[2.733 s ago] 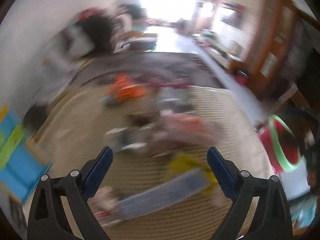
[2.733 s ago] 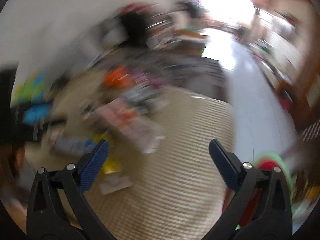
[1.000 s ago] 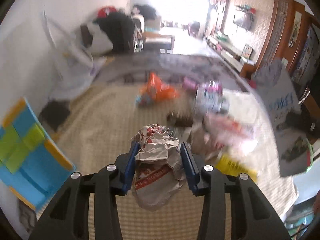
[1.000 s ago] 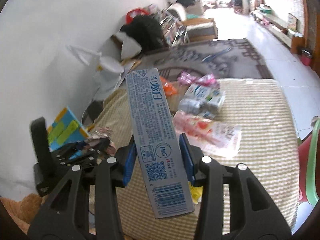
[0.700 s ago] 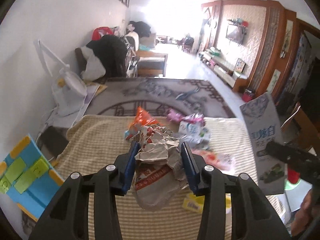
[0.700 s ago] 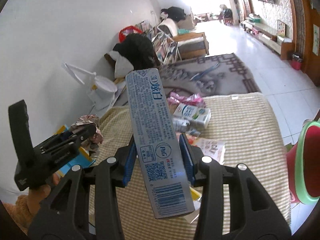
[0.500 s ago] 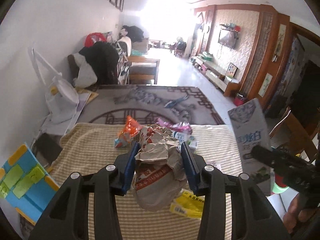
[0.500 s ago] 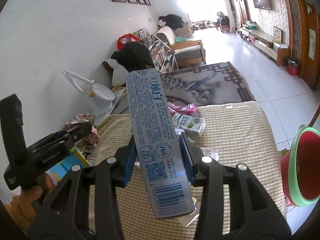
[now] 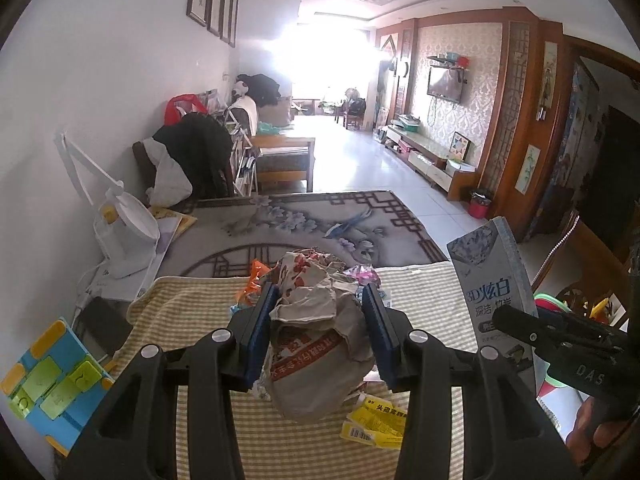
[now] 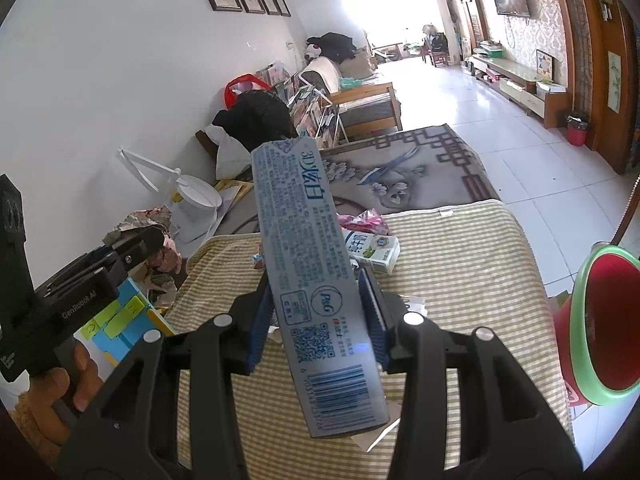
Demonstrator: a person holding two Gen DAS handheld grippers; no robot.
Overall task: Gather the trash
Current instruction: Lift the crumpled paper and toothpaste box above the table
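crumpled paper bag (image 9: 316, 344) matt, creased | toothpaste box (image 10: 316, 280) glossy card | tablecloth (image 10: 460, 248) woven cloth

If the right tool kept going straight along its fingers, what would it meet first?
The right tool is shut on the box, which leads. Beyond its far end, the line seems to pass above the table toward the rug; nothing is plainly in the way, though depth is unclear.

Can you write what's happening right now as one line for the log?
left tool: shut on paper wad | right tool: shut on box | both lifted over table | bin: right
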